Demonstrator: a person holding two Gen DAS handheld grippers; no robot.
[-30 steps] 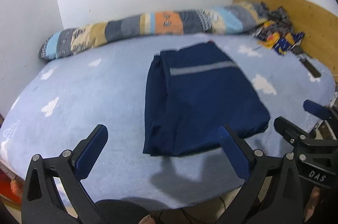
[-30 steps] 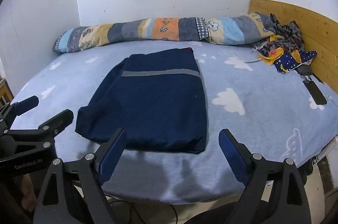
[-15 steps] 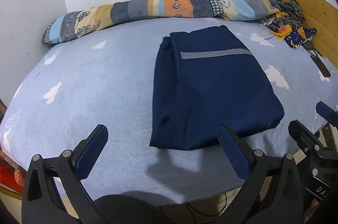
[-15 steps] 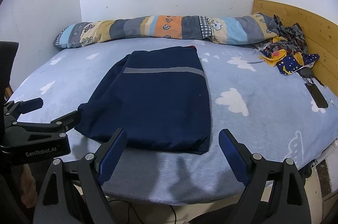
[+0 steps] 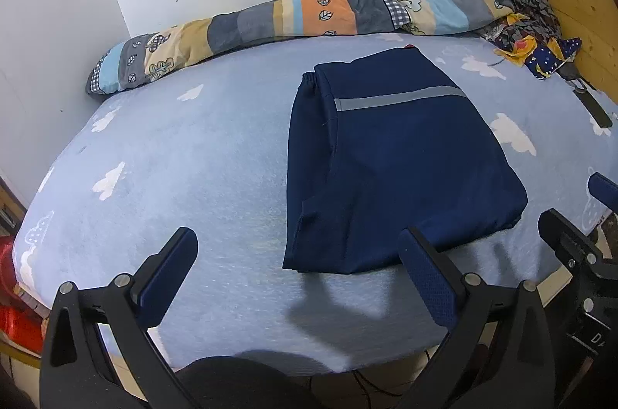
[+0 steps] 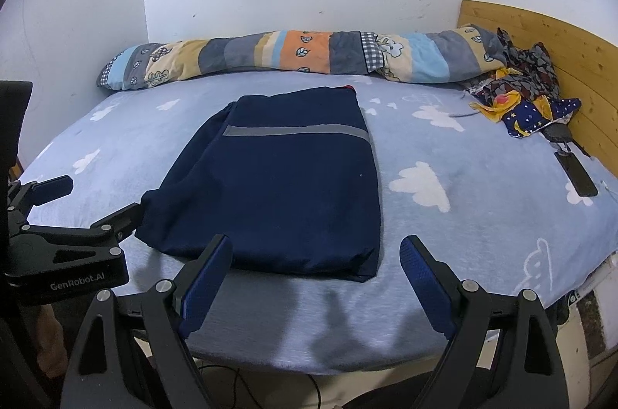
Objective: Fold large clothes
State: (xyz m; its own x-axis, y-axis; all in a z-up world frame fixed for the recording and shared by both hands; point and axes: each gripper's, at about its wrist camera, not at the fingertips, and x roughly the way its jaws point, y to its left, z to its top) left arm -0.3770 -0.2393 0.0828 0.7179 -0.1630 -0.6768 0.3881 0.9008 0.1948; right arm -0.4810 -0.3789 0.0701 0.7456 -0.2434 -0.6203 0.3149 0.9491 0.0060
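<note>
On the bed, left wrist view: a folded navy garment (image 5: pixel 394 162) lies flat on the blue cloud-print sheet (image 5: pixel 185 158), right of centre.
Left claw (image 5: pixel 297 266): spread wide, empty, above the near edge of the bed.
Far side: a patchwork bolster (image 5: pixel 293 19) along the wall.
Right wrist view: the garment (image 6: pixel 278 185) lies straight ahead.
Right claw (image 6: pixel 316 274): wide, empty, near the garment's front edge.
Right corner: a crumpled patterned cloth (image 6: pixel 521 100) by the wooden headboard (image 6: pixel 571 50).

Loads of open sheet (image 5: pixel 185 169) left of the folded navy garment (image 6: pixel 286 185) for me, plus a clear strip on its right. Behind it the rolled quilt (image 6: pixel 293 55) blocks; far right sit a crumpled cloth pile (image 6: pixel 521 100) and phone (image 6: pixel 577 173).
</note>
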